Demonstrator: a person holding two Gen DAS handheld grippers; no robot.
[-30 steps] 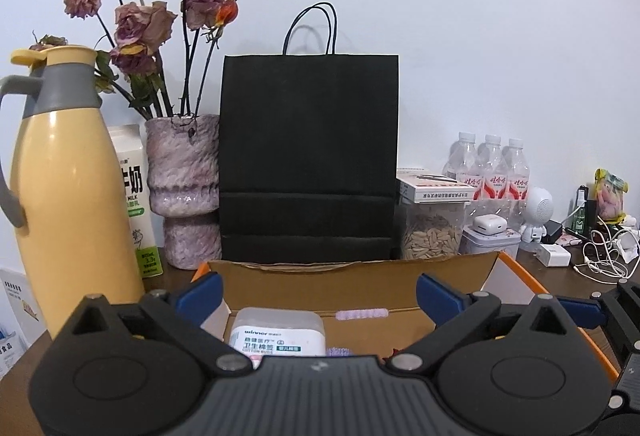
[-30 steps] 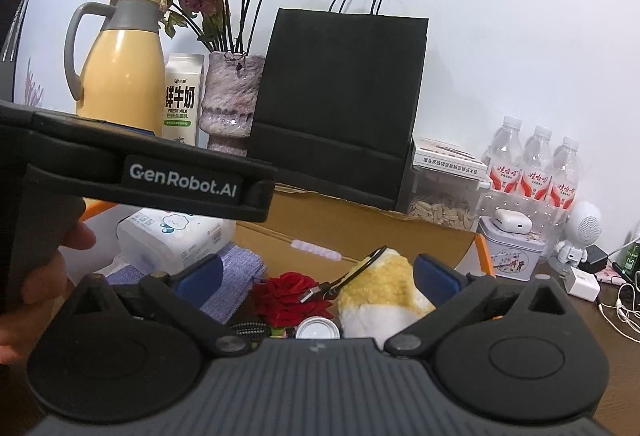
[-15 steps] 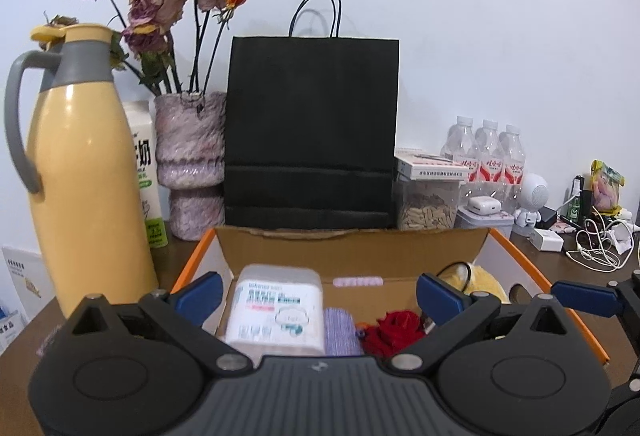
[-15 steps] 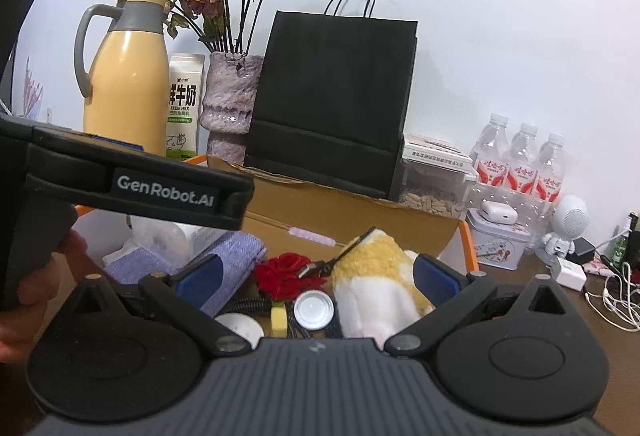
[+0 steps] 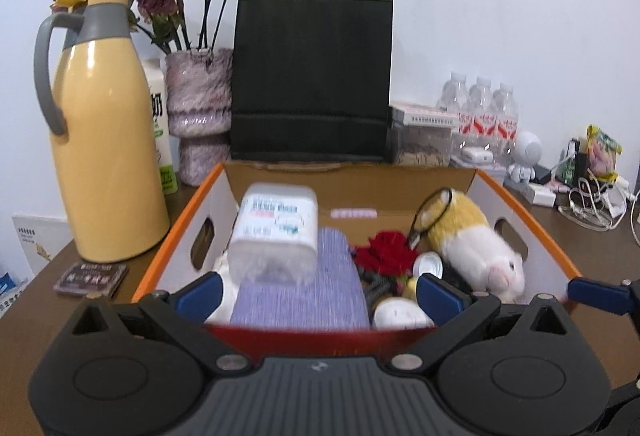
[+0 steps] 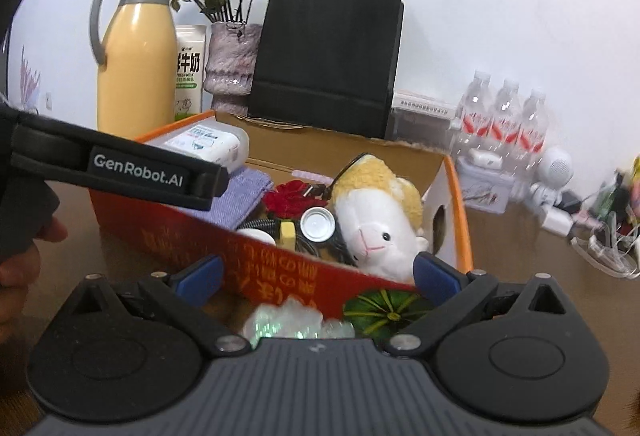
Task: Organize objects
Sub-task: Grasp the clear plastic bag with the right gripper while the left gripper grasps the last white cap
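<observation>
Judging by the full cardboard box (image 5: pixel 520 203), most of the sorting looks done: the cotton-swab tub (image 5: pixel 276 232) at its 10 o'clock, purple cloth (image 5: pixel 300 292) beneath, plush toy (image 6: pixel 380 220) at 3 o'clock. Left gripper (image 5: pixel 318 290) and right gripper (image 6: pixel 316 274) both stand spread and empty; a green pumpkin (image 6: pixel 380 310) and clear crystals (image 6: pixel 288 320) remain outside at the box's 6 o'clock

L gripper (image 5: pixel 318 290) & R gripper (image 6: pixel 316 274) – jaws wide apart (both empty), level.
</observation>
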